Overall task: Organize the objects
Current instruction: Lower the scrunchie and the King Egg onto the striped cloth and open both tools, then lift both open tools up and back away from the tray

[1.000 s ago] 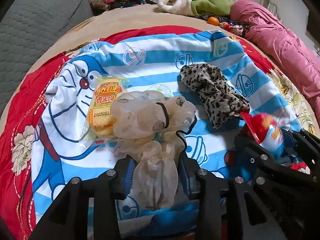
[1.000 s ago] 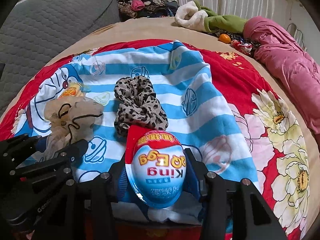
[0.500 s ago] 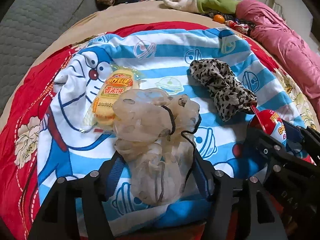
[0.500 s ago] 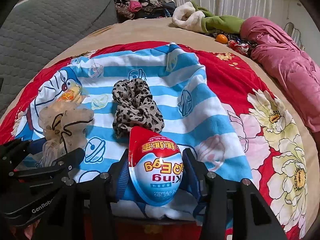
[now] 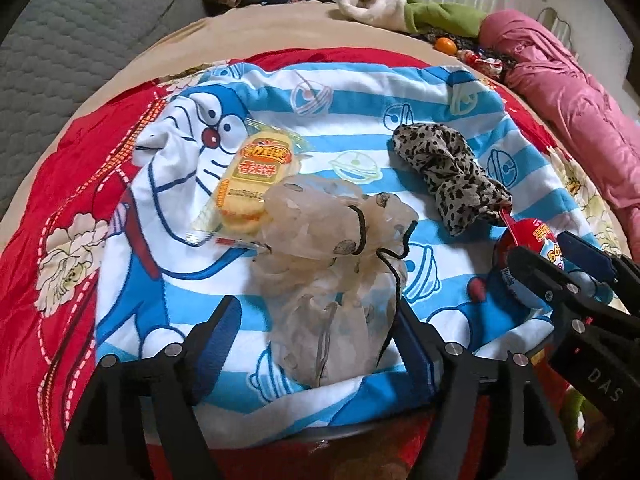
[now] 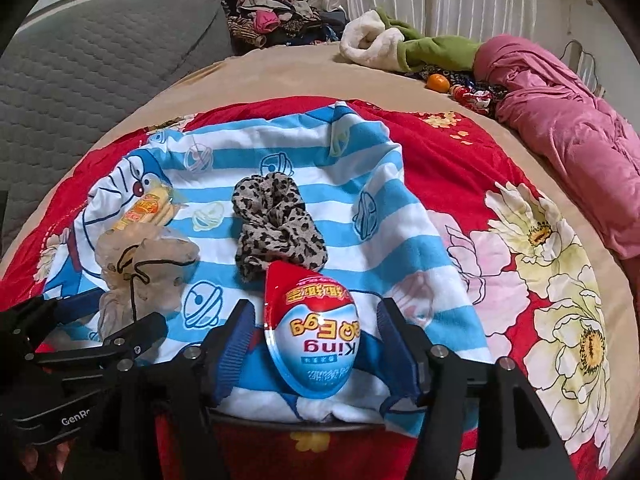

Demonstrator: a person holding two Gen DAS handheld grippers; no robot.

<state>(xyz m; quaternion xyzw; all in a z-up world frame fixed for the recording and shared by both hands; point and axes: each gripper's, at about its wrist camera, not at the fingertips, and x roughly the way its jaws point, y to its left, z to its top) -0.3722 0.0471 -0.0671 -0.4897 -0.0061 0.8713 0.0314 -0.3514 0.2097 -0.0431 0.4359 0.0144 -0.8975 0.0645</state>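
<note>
A blue-and-white striped cartoon towel [image 5: 360, 92] is spread on the bed. On it lie a yellow rice-cracker packet [image 5: 252, 176], a leopard-print scrunchie [image 5: 448, 168] and a sheer beige scrunchie [image 5: 320, 240] with a black elastic. My left gripper [image 5: 316, 332] straddles the beige scrunchie's near end. Its jaws are opening, and the left pad stands clear of the fabric. In the right wrist view, a red, white and blue toy egg [image 6: 312, 332] lies on the towel [image 6: 280, 144] between the fingers of my right gripper [image 6: 316, 328]. Those jaws are opening too, with a gap on each side of the egg.
A red floral quilt [image 6: 520, 240] lies under the towel. A pink blanket [image 6: 580, 128] runs along the right edge. At the back are a green and white fleece garment [image 6: 400, 44], an orange [image 6: 437, 82] and a pile of clothes [image 6: 272, 16]. A grey quilted cushion [image 6: 100, 48] is at the left.
Both pairs of jaws have spread. The left has let go of the beige scrunchie and the right has let go of the egg. Both things now rest on the towel.
</note>
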